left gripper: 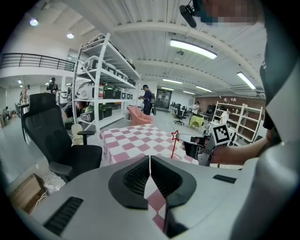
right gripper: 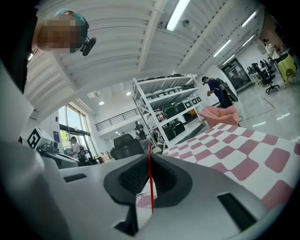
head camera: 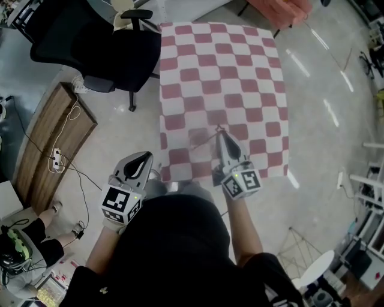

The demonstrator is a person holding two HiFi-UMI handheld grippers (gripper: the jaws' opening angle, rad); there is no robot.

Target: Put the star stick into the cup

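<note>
My right gripper (head camera: 219,133) hovers over the near edge of the red-and-white checked table (head camera: 222,72), shut on the star stick. The thin red stick (right gripper: 150,183) stands upright between its pads. From the left gripper view, the stick's red-outlined star (left gripper: 175,136) rises above the right gripper (left gripper: 183,138) and the shaft hangs below it. My left gripper (head camera: 144,157) is held low by the person's left side, off the table's near left corner. Its jaws (left gripper: 150,161) are shut and hold nothing. No cup shows in any view.
A black office chair (head camera: 102,42) stands off the table's left side. A wooden board (head camera: 54,144) and cables lie on the floor farther left. A white shelf rack (left gripper: 103,84) stands beyond the chair, and a pink seat (head camera: 282,9) beyond the table's far end.
</note>
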